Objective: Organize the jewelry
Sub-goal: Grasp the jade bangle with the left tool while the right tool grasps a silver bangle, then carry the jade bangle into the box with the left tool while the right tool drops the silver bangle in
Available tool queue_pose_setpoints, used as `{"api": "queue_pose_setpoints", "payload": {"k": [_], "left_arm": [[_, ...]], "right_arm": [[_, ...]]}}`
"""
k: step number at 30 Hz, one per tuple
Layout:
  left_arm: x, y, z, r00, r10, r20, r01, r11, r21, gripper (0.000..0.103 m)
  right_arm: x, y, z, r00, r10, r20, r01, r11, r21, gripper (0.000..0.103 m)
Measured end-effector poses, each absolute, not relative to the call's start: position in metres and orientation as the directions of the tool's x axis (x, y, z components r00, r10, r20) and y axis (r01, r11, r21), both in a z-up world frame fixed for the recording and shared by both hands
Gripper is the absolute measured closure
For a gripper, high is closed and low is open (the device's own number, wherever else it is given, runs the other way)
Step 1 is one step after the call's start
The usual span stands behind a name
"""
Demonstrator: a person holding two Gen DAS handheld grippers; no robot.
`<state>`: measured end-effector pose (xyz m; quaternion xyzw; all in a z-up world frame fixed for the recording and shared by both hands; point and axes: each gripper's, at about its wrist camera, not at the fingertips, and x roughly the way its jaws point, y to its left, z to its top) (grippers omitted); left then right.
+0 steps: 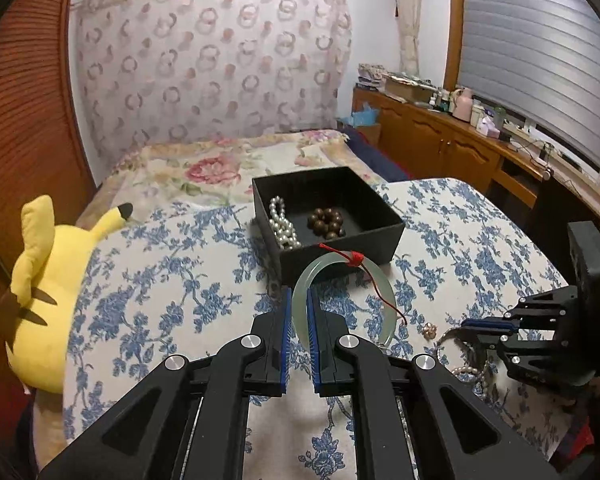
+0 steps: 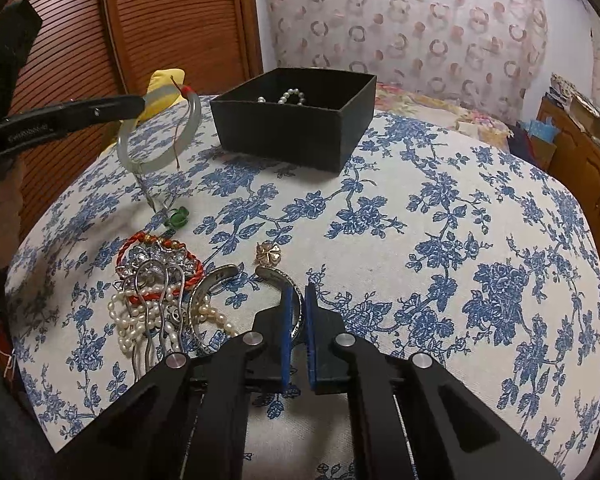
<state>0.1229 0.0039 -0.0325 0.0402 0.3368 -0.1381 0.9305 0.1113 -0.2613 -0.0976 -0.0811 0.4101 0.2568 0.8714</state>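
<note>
Left wrist view: left claw [image 1: 298,312] pinching jade bangle [image 1: 342,276]; right claw [image 2: 298,312] pinching silver cuff bracelet [image 2: 295,300].

A bedroom in a home is shown. A bed [image 1: 219,160] with a rose-patterned cover is seen behind a bench [image 2: 420,220] covered in a blue-flowered cloth. A sheer curtain [image 1: 207,60] printed with rings is hung across the wall behind the bed. Slatted wooden doors [image 2: 171,20] are seen to the left. A low wooden cabinet [image 1: 440,136], crowded with bottles and boxes, is set under a window [image 1: 540,52] closed by a shutter. A yellow plush toy [image 1: 47,280] is propped just beside the bench.
</note>
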Motion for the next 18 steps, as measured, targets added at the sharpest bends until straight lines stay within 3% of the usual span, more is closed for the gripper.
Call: {"api": "queue_pose_setpoints", "payload": {"k": [18], "left_arm": [[0.131, 0.005, -0.023, 0.748, -0.240, -0.619, 0.273, 0.961, -0.043, 0.096]], "right_arm": [[0.112, -0.265, -0.069, 0.596, 0.417, -0.686, -0.523, 0.850, 0.062, 0.098]]}}
